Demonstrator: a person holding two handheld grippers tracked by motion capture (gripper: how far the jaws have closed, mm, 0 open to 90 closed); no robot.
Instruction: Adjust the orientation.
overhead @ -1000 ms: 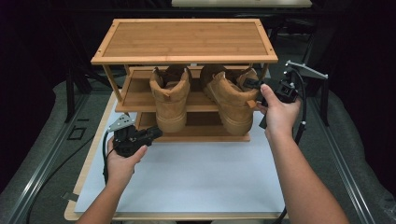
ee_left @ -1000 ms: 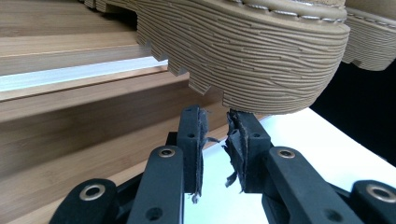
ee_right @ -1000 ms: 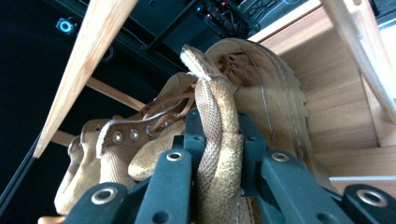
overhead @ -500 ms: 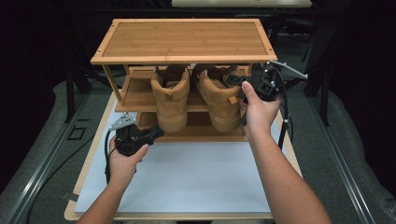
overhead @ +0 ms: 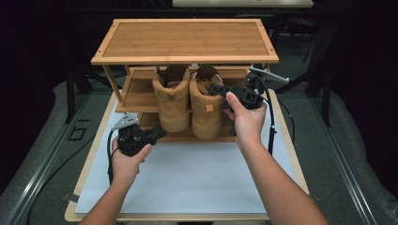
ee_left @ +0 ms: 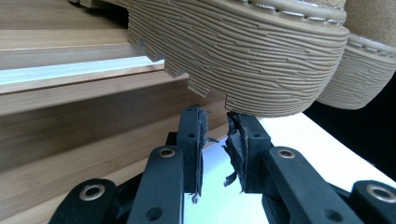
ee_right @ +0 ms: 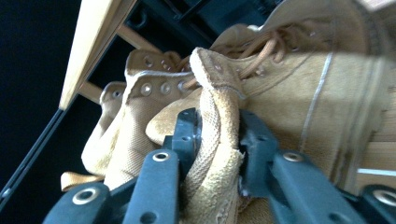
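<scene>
Over the last second the right gripper (overhead: 217,88) has moved in from the right edge of the rack (overhead: 185,40) and now clamps the collar of the right boot (overhead: 206,110), which has been pushed left until it stands against the left boot (overhead: 172,105) on the middle shelf at frame centre. The left gripper (overhead: 159,132) has held its place at lower left, jaws slightly parted and empty just under the left boot's sole. Judgement: the pair is aligned; release or lift-out comes next.

Room is dark, w/ black surroundings beyond the table (overhead: 291,154), which has a wood edge & a white mat (overhead: 187,183) on top. Grey floor (overhead: 42,154) on both sides, w/ a metal rail (overhead: 349,180) at right. A pale tabletop (overhead: 241,3) sits at far back.
</scene>
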